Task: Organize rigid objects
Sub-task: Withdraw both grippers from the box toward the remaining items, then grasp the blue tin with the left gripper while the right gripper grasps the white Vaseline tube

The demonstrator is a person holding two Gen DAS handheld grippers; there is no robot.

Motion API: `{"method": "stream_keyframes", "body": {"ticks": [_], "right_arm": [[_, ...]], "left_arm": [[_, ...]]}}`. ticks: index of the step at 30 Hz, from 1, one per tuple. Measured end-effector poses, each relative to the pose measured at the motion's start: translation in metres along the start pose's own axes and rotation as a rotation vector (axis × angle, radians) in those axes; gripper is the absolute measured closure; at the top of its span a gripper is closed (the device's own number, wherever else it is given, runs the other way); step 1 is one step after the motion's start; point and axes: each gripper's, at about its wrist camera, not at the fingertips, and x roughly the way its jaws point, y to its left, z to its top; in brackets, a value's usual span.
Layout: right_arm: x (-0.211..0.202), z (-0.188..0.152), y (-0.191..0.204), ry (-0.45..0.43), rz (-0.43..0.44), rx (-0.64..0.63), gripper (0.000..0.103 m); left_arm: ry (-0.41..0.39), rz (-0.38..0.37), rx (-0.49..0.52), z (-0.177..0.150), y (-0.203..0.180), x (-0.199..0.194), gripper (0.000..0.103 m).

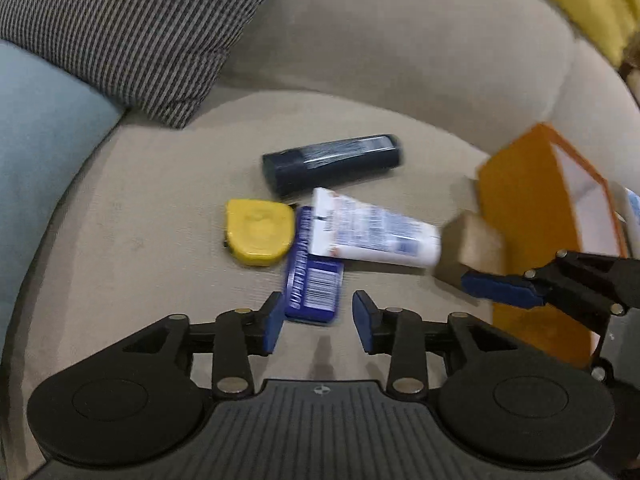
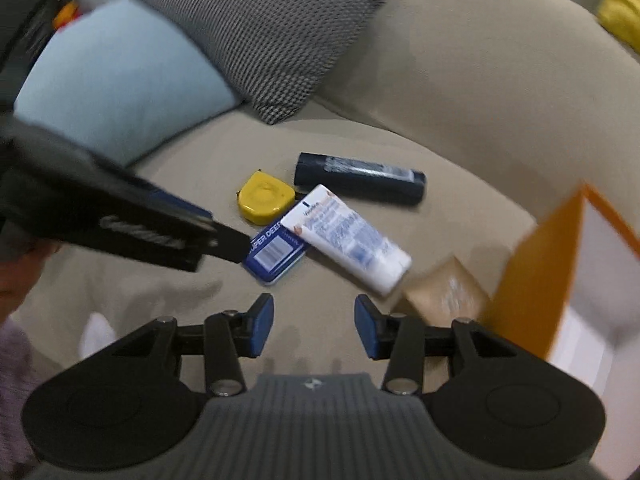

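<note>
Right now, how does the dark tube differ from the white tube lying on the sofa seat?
The dark tube is navy, nearly black, with a pale label band; the white tube is white with blue print. The dark tube lies alone, farther back toward the backrest; the white tube rests partly over the blue tin. In the right wrist view they lie at clearly different angles. Both lie flat on the sofa seat, and neither is held.

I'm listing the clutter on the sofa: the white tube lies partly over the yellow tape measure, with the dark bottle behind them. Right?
Not quite. The white tube lies partly over the blue flat pack, not the yellow tape measure, which sits beside that pack. The left wrist view shows it. The dark bottle does lie behind them.
</note>
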Motion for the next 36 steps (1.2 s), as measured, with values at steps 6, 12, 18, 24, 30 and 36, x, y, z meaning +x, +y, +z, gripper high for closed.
{"method": "stream_keyframes", "body": {"ticks": [6, 12, 18, 24, 30, 36], "right_arm": [[0.042, 0.025, 0.012, 0.037, -0.049, -0.22, 0.057], [0.073, 0.036, 0.013, 0.079, -0.082, -0.358, 0.058], [0.091, 0.036, 0.021, 0.082, -0.124, -0.452, 0.056], [0.092, 0.039, 0.027, 0.075, -0.175, -0.49, 0.072], [0.069, 0.048, 0.007, 0.114, -0.054, -0.275, 0.08], [0.05, 0.048, -0.032, 0.189, 0.155, 0.113, 0.083]], "left_arm": [[0.011, -0.006, -0.06, 0.008, 0.016, 0.032, 0.061], [0.031, -0.028, -0.091, 0.008, 0.029, 0.051, 0.061], [0.015, -0.093, -0.154, 0.006, 0.041, 0.054, 0.062], [0.013, -0.14, -0.238, 0.002, 0.057, 0.05, 0.07], [0.014, -0.139, -0.265, -0.001, 0.058, 0.05, 0.064], [0.015, -0.144, -0.285, 0.002, 0.053, 0.056, 0.065]]}}
